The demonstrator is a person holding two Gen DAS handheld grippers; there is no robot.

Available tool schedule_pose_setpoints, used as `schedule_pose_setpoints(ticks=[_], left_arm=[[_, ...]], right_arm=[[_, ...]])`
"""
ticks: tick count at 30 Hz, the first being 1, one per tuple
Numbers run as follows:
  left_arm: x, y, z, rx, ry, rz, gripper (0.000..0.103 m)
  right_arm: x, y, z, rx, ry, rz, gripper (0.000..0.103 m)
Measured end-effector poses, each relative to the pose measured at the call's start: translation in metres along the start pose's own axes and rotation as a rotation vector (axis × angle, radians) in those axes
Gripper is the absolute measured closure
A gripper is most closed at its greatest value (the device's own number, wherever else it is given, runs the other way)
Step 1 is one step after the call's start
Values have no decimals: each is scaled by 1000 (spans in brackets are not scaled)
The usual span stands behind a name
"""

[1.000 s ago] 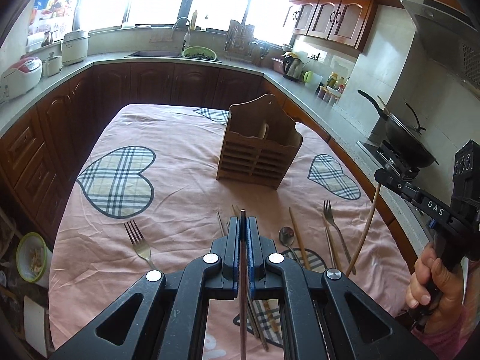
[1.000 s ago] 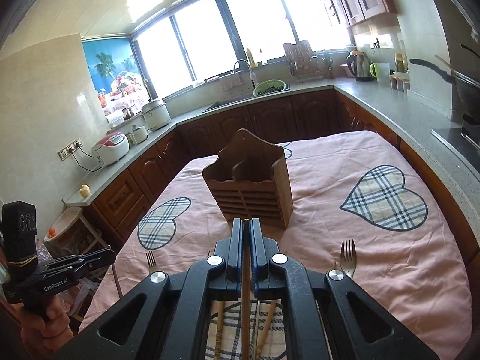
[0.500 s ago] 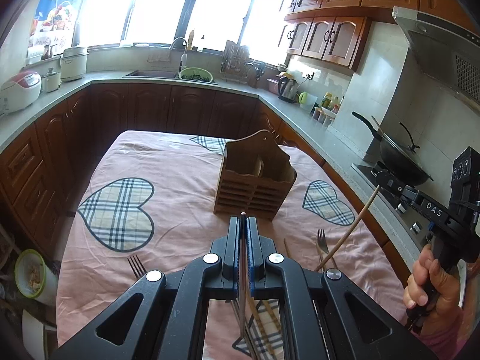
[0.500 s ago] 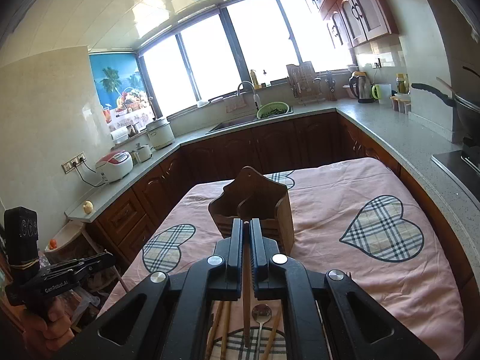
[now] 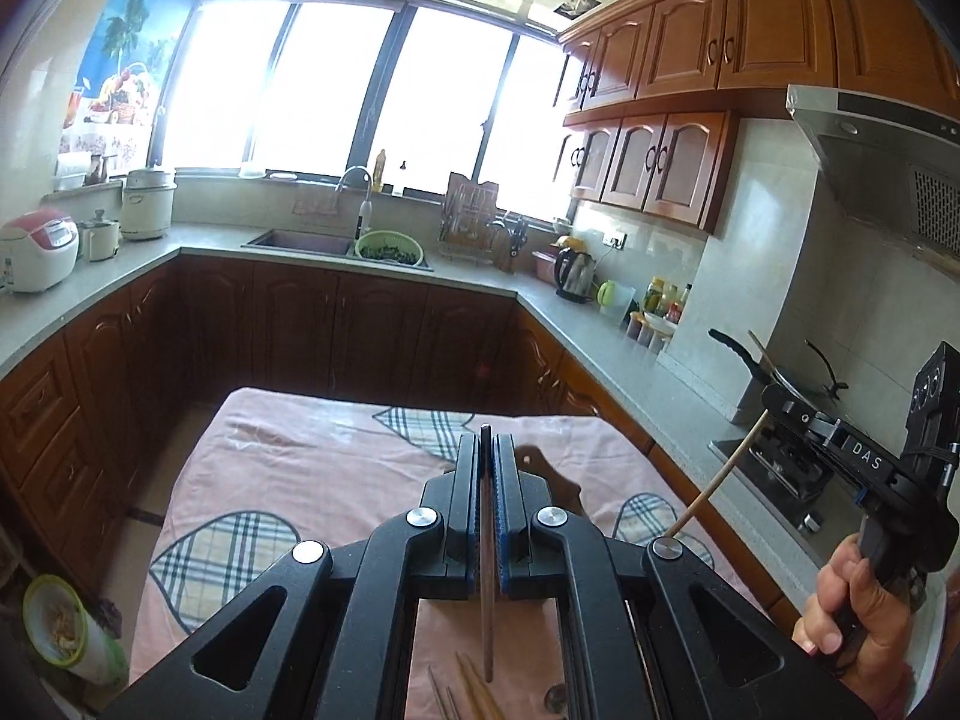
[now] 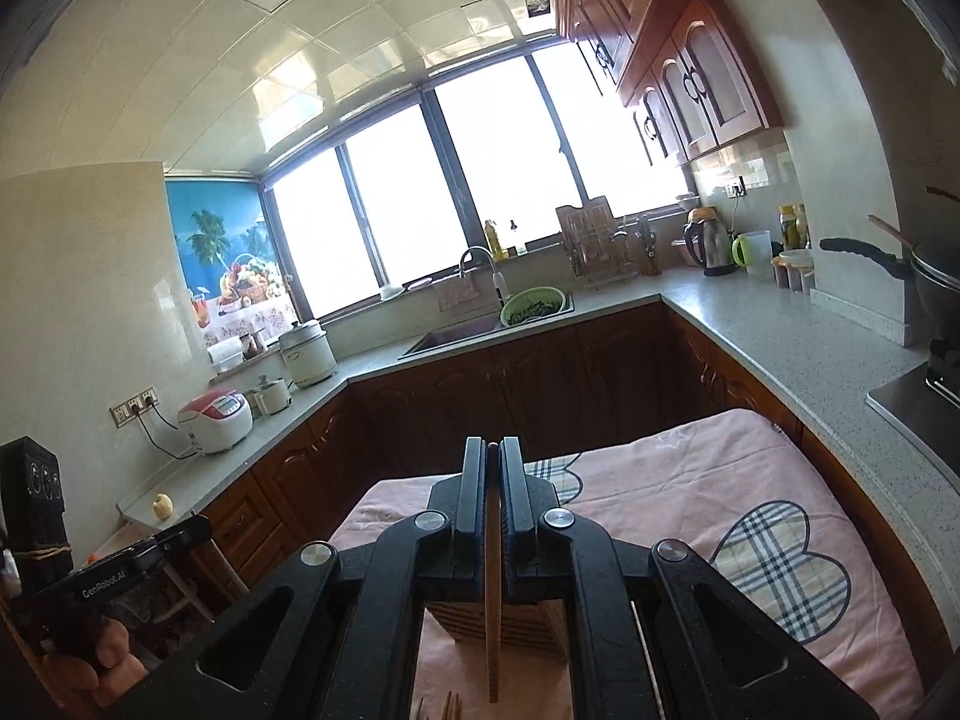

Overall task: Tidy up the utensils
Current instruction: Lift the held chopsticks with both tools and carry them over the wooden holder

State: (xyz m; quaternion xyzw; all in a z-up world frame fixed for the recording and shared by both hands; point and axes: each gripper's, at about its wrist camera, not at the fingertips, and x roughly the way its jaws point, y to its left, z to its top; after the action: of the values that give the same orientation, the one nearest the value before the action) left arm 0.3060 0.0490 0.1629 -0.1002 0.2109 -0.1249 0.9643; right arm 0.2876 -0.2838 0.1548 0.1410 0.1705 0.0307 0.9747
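Left wrist: left claw (image 5: 487, 450) clamped on dark slender chopstick (image 5: 487, 630); right claw (image 6: 493, 462) pinching pale wooden chopstick (image 6: 492, 630).

My left gripper (image 5: 487, 462) is matt black plastic with shiny metal rivets, and its blue pads look ribbed; clamped between them is a dark, smooth wooden chopstick (image 5: 487, 612). My right gripper (image 6: 492, 468) has the same dull black finish and pinches a paler chopstick (image 6: 492, 618) of bare, matt wood. Just beyond those fingers stands the slatted wooden holder (image 6: 528, 624), unvarnished in look. Beneath both grippers the tablecloth (image 6: 678, 480) is soft pink cloth, slightly creased. Farther ahead, the counter (image 6: 780, 348) looks like speckled stone, and the cabinets (image 5: 384, 330) are glossy dark wood.
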Motion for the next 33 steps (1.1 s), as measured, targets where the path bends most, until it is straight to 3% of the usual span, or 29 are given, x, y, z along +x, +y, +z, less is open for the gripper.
schedule_pose_setpoints(ticks=[5,10,21,33], left_arm=[[40,2,20,-13,-50,-7,101],[93,12,21,-20,-85,19,101],[221,36,-23,-163,-34,63,101],[285,19,-36,-153,24,90,100]], right_arm=[[19,1,29,5,-77,-15,99],[55,-5,38,6,-75,-39,99],[123,-43,-14,95,5,-75,99],[142,-51,-47,129,35,-70,99]])
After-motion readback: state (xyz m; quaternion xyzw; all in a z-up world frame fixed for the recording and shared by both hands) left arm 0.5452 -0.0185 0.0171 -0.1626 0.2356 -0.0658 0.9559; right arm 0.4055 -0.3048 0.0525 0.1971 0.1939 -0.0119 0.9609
